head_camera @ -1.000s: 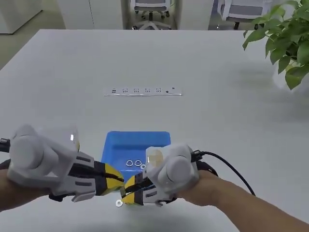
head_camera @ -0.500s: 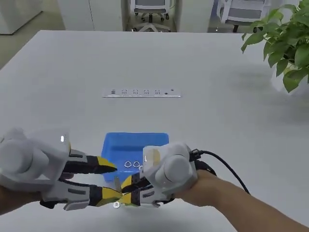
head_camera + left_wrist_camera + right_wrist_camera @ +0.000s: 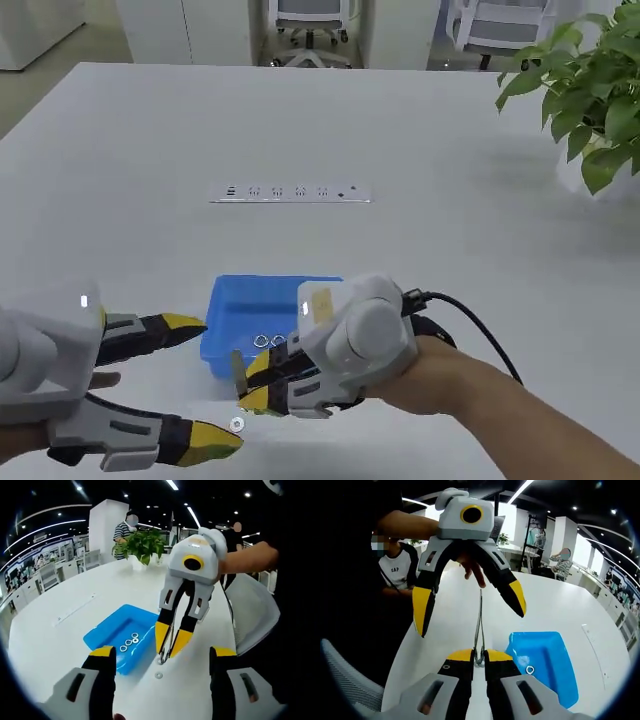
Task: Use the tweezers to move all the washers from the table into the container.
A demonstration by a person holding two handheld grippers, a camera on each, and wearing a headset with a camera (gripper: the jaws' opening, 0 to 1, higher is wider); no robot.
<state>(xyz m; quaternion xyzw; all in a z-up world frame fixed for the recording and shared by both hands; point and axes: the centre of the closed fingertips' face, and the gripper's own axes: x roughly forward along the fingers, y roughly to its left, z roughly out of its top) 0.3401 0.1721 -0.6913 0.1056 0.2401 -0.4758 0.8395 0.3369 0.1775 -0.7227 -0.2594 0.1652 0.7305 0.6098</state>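
Observation:
My right gripper [image 3: 258, 386] is shut on thin metal tweezers [image 3: 479, 622], gripped between its yellow fingertips and pointing out ahead. Just below their tips, one washer [image 3: 236, 425] lies on the white table. The blue container [image 3: 230, 310] stands right behind it with a few washers [image 3: 268, 342] inside. My left gripper [image 3: 200, 382] is wide open to the left of the right one, holding nothing. In the left gripper view the right gripper [image 3: 173, 644] hangs over the loose washer [image 3: 159, 675], beside the container [image 3: 107, 630]. In the right gripper view the left gripper [image 3: 470, 607] faces me, its jaws spread.
A white power strip [image 3: 290, 192] lies on the table beyond the container. A potted plant [image 3: 590, 90] stands at the far right. Office chairs [image 3: 310, 20] line the far edge. People [image 3: 395, 565] stand around the table.
My left gripper has opened wide and drawn back to the left and toward me, away from the right gripper. The right gripper keeps the tweezers near the loose washer.

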